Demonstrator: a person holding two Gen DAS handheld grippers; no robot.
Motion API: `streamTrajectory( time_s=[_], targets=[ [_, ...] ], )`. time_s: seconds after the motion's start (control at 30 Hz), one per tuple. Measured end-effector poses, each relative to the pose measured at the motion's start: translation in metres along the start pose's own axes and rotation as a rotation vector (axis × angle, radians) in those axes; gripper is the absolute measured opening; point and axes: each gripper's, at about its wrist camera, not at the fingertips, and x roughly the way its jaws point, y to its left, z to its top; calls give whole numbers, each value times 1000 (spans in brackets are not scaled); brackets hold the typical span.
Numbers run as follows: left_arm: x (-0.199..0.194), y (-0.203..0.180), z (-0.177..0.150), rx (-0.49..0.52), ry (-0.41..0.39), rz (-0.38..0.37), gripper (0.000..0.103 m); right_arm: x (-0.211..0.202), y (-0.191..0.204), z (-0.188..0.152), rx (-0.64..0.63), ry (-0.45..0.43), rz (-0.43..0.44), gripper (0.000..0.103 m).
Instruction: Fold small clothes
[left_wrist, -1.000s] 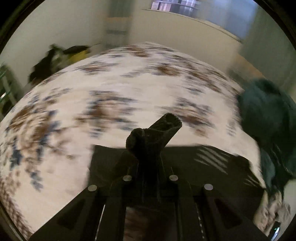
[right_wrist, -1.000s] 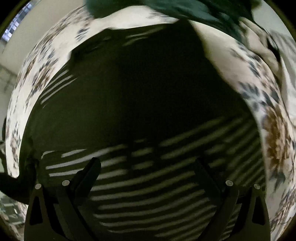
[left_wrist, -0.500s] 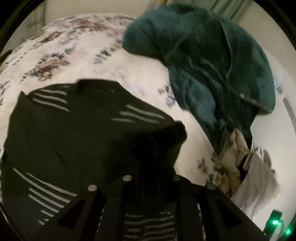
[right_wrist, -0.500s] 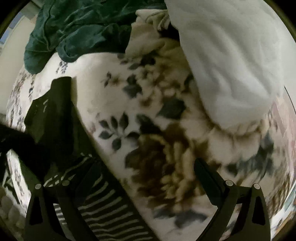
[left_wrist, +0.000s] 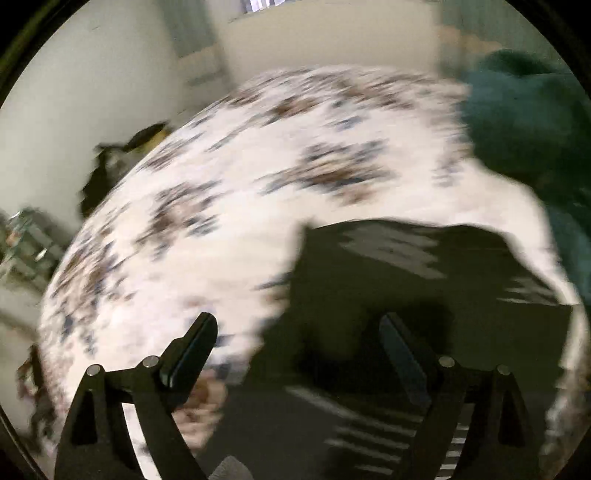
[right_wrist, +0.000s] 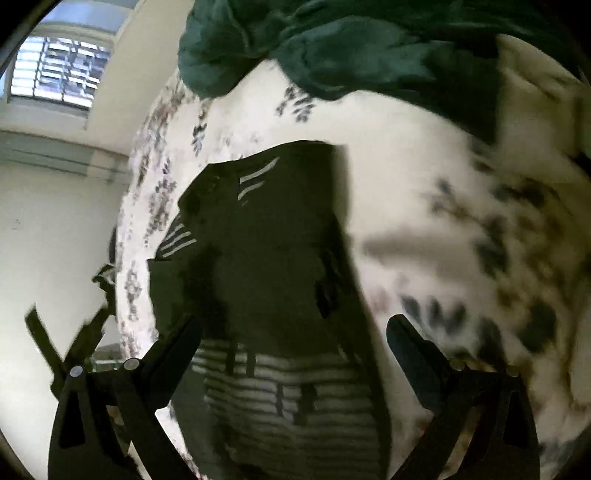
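Left gripper (left_wrist: 295, 339) no longer pinches the cloth: fingers now opening wide, nothing between them. Black striped garment (left_wrist: 406, 288) lies on the floral bedspread (left_wrist: 240, 206), under and ahead of the right-hand finger. Right gripper (right_wrist: 295, 332) fingers wide, garment (right_wrist: 266, 258) below them, ungripped. Looks like a fold just laid; next calls for picking an edge to re-grip. Teal blanket (right_wrist: 332, 48) beyond.

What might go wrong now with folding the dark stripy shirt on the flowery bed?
1. The left gripper has its jaws opening with nothing pinched between them, so the fold in the stripy shirt may flop back open.
2. The green blanket lies close behind the shirt; a hasty grab might snag it.
3. The right gripper is open too, so nothing holds the shirt flat on the soft floral bedspread.
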Motion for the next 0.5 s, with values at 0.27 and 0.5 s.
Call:
streamTrajectory(
  time_s=[0.27,0.5],
  targets=[
    [55,16,-6,32,89,69,90,91,31,17,-150,148,-225,33],
    [87,-22,0,77,118,7,90,59,28,42,-90,-56,-248,11]
  ],
)
